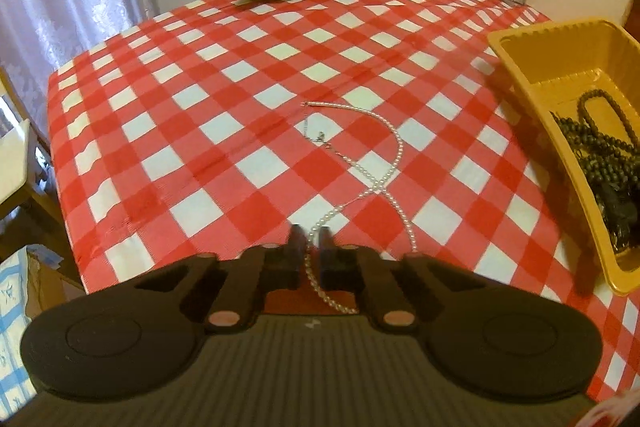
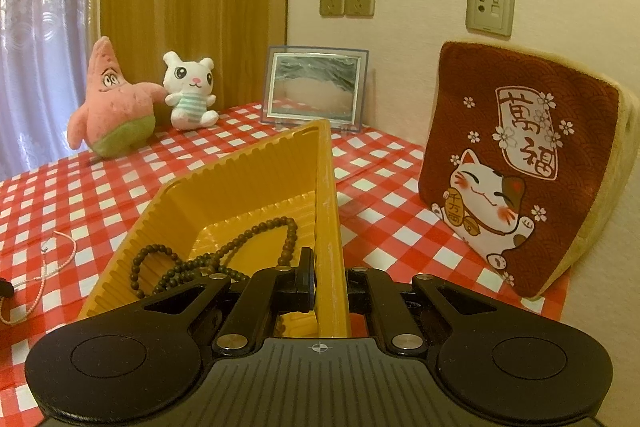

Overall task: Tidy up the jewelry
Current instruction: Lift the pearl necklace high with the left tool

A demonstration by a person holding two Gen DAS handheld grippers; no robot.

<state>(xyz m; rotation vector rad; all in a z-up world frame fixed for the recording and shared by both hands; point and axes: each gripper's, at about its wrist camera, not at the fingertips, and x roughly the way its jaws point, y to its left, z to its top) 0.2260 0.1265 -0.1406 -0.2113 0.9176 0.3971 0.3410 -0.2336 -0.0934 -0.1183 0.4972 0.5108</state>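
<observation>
- Your left gripper (image 1: 309, 241) is clenched on the pearl necklace (image 1: 394, 147); open tablecloth (image 1: 200, 87) ahead.
- Your right gripper (image 2: 326, 277) clamps the yellow tray (image 2: 248, 163) wall; cushion (image 2: 520, 167) close right.

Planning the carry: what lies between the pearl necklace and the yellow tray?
Only bare checkered tablecloth between pearl necklace and yellow tray, in the left wrist view.

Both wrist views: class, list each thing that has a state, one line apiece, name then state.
left gripper: shut on pearl necklace
pearl necklace: trailing loose across the cloth
right gripper: shut on yellow tray's wall
yellow tray: tilted, holding dark bead strand
dark bead strand: heaped inside tray
</observation>
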